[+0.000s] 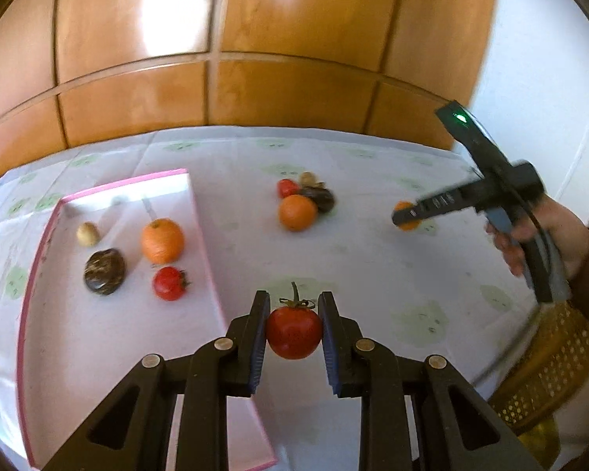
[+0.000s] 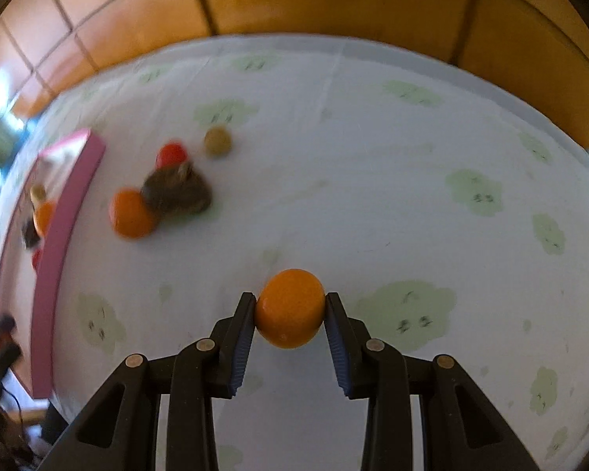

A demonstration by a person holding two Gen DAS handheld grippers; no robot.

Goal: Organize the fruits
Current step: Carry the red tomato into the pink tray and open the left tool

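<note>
Tray (image 1: 47,235) at nine o'clock: orange, tomato, two brown fruits | left gripper (image 1: 293,331) clenched on stemmed tomato (image 1: 293,333) | right gripper (image 2: 289,310) grasping loose orange (image 2: 289,308)

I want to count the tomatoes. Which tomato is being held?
The tomato with the long stem, pinched in the left gripper. The other two lie loose: one in the pink tray, one in the pile.

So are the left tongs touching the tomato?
Touching. In the left wrist view, both pads of the left tongs press against the sides of the red tomato, with no gap showing on either side.
</note>
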